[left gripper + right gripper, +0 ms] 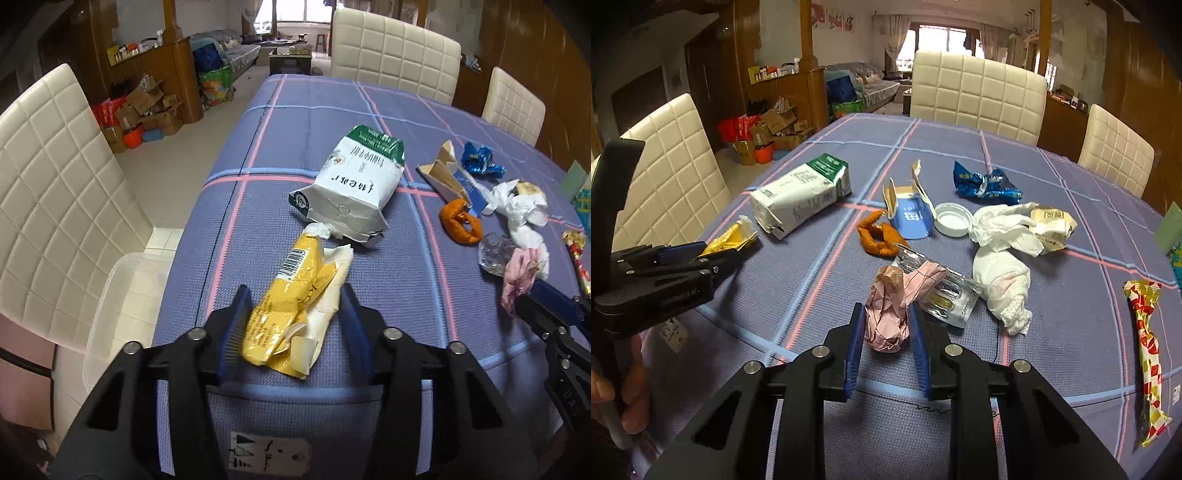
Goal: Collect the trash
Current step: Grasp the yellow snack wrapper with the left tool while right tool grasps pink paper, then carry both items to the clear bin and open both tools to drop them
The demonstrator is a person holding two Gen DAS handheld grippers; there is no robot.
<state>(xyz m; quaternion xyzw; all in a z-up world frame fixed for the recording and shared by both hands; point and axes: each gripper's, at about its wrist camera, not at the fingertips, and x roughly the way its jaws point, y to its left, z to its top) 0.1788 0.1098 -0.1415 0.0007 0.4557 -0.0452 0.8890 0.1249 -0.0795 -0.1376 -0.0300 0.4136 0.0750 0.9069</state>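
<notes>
The left gripper [295, 299] has its blue pads squeezed onto a yellow wrapper [291, 295] that lies flat on the purple checked tablecloth [388, 288], just in front of a white and green bag [351, 184]. The right gripper [886, 325] pinches a crumpled pink paper [890, 314], which sits on the cloth and leans on a shiny pill pack [949, 295], though it is hard to tell if the paper has come off the table at all. More trash lies close by: an orange peel [879, 236], a blue carton [910, 218], a white lid [953, 219], crumpled white tissues [1004, 266], a blue foil wrapper [986, 184] and a red and yellow candy wrapper [1148, 354] far to the right.
</notes>
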